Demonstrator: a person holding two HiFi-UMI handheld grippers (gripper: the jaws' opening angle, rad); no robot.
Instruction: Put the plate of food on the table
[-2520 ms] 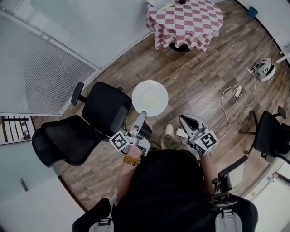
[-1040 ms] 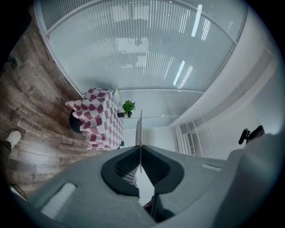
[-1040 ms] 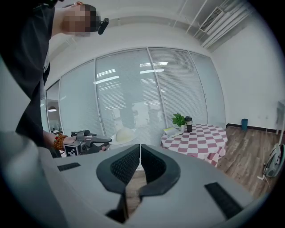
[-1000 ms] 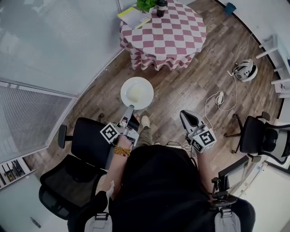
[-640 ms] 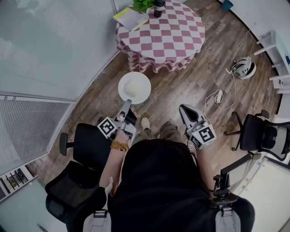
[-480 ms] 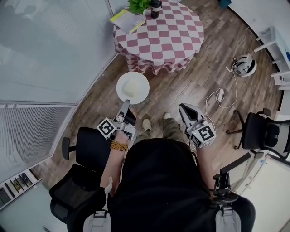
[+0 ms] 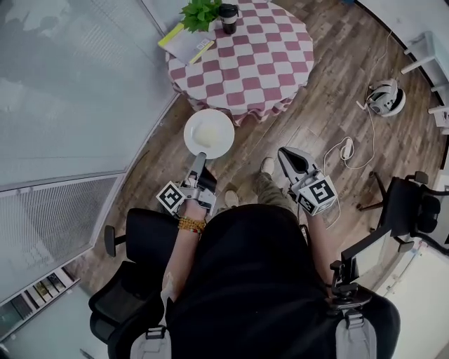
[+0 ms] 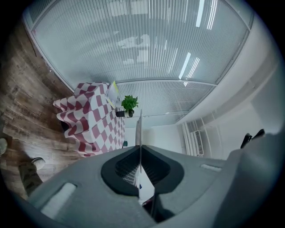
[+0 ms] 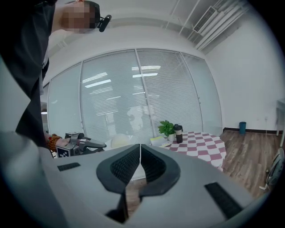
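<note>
**Plate held at the table's edge, not yet set down**

The left gripper [image 7: 200, 158] is clamping the near rim of a white plate [image 7: 209, 133], which is carrying a pale mound of food [image 7: 207, 132]. In the left gripper view the plate is showing edge-on as a thin line running up from between the two jaws, which are pressing on it from both sides. The plate is hanging level over the wooden floor [image 7: 302, 119], just beside the draped edge of the round table [image 7: 242, 59] and not resting on it.

The table is wearing a red-and-white checked cloth. At its far side a green plant [image 7: 200, 12], a dark cup [image 7: 229, 17] and a yellow-edged book [image 7: 184, 43] are sitting close together.

The right gripper [image 7: 289, 156] is pointing toward the table, well apart from the plate. Its jaws are lying together with nothing between them, as the right gripper view shows.

A black office chair [image 7: 151, 238] is standing just behind the left arm, and another one [image 7: 410, 203] is standing off to the right. A white cable [image 7: 347, 151] is trailing across the floor near the right gripper.
</note>
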